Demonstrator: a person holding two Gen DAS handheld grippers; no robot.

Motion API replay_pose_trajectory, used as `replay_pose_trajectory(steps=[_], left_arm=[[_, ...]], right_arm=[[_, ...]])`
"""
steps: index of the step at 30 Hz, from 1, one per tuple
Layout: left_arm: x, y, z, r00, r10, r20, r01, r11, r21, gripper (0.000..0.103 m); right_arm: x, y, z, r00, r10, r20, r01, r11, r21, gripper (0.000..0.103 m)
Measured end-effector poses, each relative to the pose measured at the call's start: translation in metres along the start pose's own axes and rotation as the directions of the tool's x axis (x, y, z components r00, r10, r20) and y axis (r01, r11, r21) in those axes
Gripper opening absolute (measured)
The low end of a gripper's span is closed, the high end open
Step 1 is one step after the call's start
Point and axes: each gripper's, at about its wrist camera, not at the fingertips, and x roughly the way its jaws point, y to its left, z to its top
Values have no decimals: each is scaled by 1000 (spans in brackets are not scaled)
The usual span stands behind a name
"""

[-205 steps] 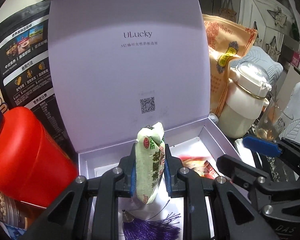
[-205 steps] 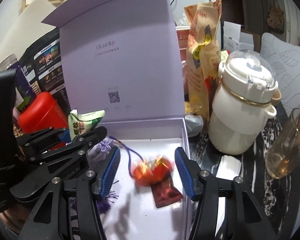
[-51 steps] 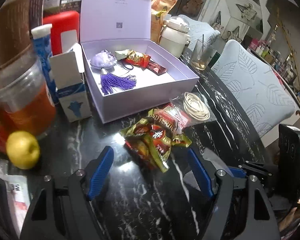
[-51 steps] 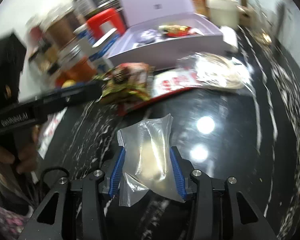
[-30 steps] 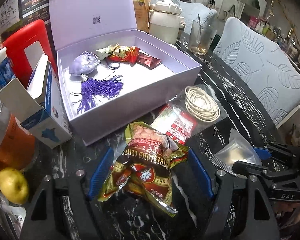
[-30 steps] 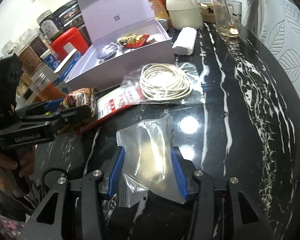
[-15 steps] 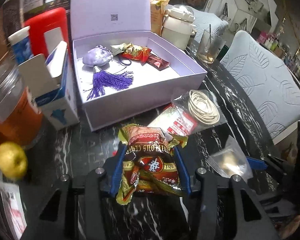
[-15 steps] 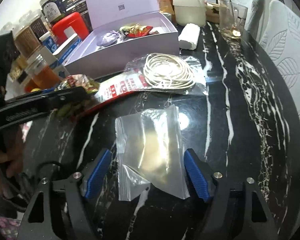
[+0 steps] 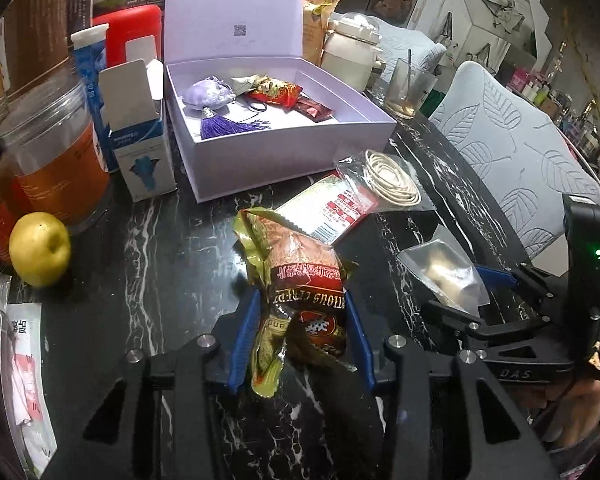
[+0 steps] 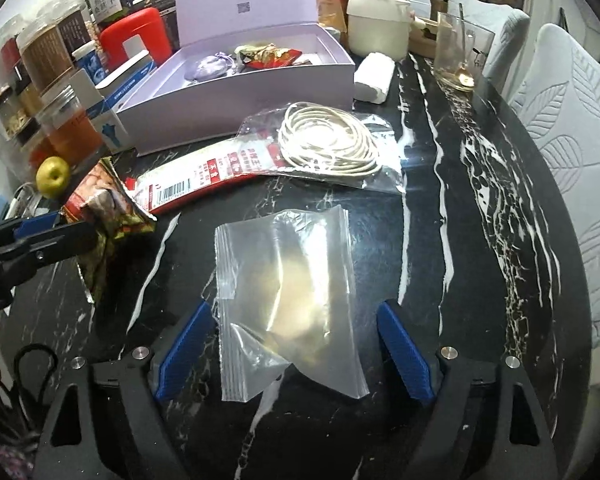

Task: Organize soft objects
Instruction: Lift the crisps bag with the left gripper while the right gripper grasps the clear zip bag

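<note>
A: We have the left gripper [image 9: 300, 336] clamped on the snack pack [image 9: 300, 276], its blue pads pressing both sides of the crumpled wrapper, which sticks forward past the fingertips.

B: And our right gripper [image 10: 294, 350] is spread wide, pads well apart. The clear bag [image 10: 288, 304] lies flat on the table [image 10: 480, 208] between them, touching neither pad.

A: Just ahead of our snack pack we see the red sachet [image 9: 332, 210], and a bagged cord [image 9: 388, 178] overlapping its far end.

B: From our side that cord bag [image 10: 328, 144] sits straight ahead, beyond the clear bag.

A: Farther out we find the box [image 9: 284, 152], lid up. Inside lie a purple pouch [image 9: 208, 94] with a tassel [image 9: 224, 126], and red wrappers [image 9: 280, 92] toward the back wall.

B: To our left of it we see a carton [image 9: 140, 136], jars [image 9: 56, 152] and an apple [image 9: 40, 248]; beyond it to the right, a white pot [image 10: 378, 26] and a glass [image 10: 460, 56].
</note>
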Motion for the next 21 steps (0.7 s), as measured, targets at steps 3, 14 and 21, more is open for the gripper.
replay_pose_trajectory(steps=[3, 14, 21], left_arm=[[6, -2, 1, 1000, 23, -13, -23, 1000, 17, 44], [30, -2, 4, 993, 112, -48, -110, 993, 40, 52], [30, 6, 1, 996, 92, -13, -92, 996, 0, 52]], right_arm=[[-1, 3, -1, 1000, 3, -3, -3, 1000, -12, 86], [-7, -7, -8, 1000, 12, 3, -12, 999, 31, 86], [-6, -8, -7, 1000, 20, 12, -21, 999, 36, 89]])
